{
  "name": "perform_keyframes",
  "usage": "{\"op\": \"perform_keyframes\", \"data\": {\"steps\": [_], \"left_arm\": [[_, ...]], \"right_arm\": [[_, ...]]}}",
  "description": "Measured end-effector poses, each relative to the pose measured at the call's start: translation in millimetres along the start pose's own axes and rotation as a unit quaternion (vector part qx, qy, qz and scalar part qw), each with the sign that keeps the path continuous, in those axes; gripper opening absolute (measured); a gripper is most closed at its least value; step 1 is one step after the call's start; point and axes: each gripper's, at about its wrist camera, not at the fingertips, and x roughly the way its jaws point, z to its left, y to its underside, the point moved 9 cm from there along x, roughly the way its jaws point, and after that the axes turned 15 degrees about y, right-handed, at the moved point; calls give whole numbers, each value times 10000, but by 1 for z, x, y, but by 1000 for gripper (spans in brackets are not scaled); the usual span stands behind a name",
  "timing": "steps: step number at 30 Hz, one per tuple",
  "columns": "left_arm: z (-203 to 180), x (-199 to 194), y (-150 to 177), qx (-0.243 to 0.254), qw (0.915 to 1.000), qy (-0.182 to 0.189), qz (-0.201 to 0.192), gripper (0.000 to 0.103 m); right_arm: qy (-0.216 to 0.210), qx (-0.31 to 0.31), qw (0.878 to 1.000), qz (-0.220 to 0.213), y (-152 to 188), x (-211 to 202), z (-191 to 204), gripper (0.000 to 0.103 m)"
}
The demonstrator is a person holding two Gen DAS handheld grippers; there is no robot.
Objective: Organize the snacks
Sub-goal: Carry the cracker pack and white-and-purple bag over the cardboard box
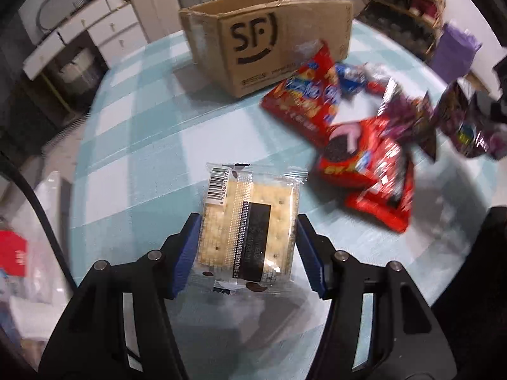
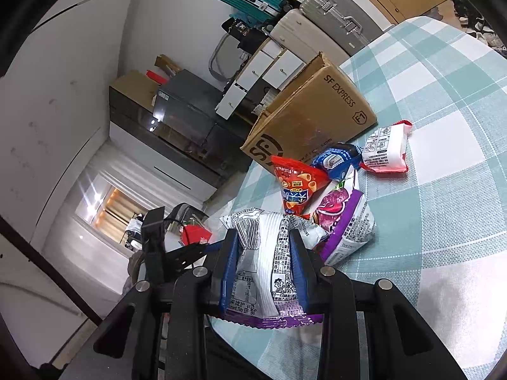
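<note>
Well short of the cardboard box [image 1: 269, 38], the cracker packet [image 1: 250, 224] is held part-open across its sides by the left gripper [image 1: 248, 237] and should be kept flat until above the box, while the right gripper [image 2: 264, 269] is clamped on a silver bag [image 2: 269, 253].

A: What do the tools look like?

B: The left gripper [image 1: 248, 247] is matte black, with two angular linkage arms, round silver pins at the joints, and long slots cut through the outer arms.

A: And the fingers?

B: Blue ribbed pads [image 1: 187, 250] line the inner faces.

A: The other one?

B: The right gripper [image 2: 264, 266] is the same: black frame, silver pins, blue pads [image 2: 229, 269].
</note>
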Motion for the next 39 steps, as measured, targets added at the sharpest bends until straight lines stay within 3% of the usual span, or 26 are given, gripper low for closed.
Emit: {"op": "perform_keyframes", "data": {"steps": [9,17,22,29,32,35,39], "left_arm": [[-5,-38,1,-77,9990,20,-432,57],[-21,-66,-6,-144,9971,166,-735,57],[-33,-83,-13,-184,9951,329,-909,57],[-45,-111,-29,-278,9904,499,-1261,57],[-50,-122,-37,-390,9868,668,-1424,57],[-51,-129,-42,-471,9852,452,-1584,57],[-55,-133,-50,-742,9786,813,-1741,57]], "right_arm": [[115,-133,9998,82,4,9,3,31],[3,-239,9995,-204,-1,-3,12,31],[-352,-754,9949,-564,-1,-22,44,31],[-657,-731,9928,-678,-10,-37,62,31],[-570,-882,9917,-745,-17,-43,70,31],[-425,-1278,9871,-864,-22,-50,84,31],[-365,-1444,9850,-867,-28,-52,98,31]]}}
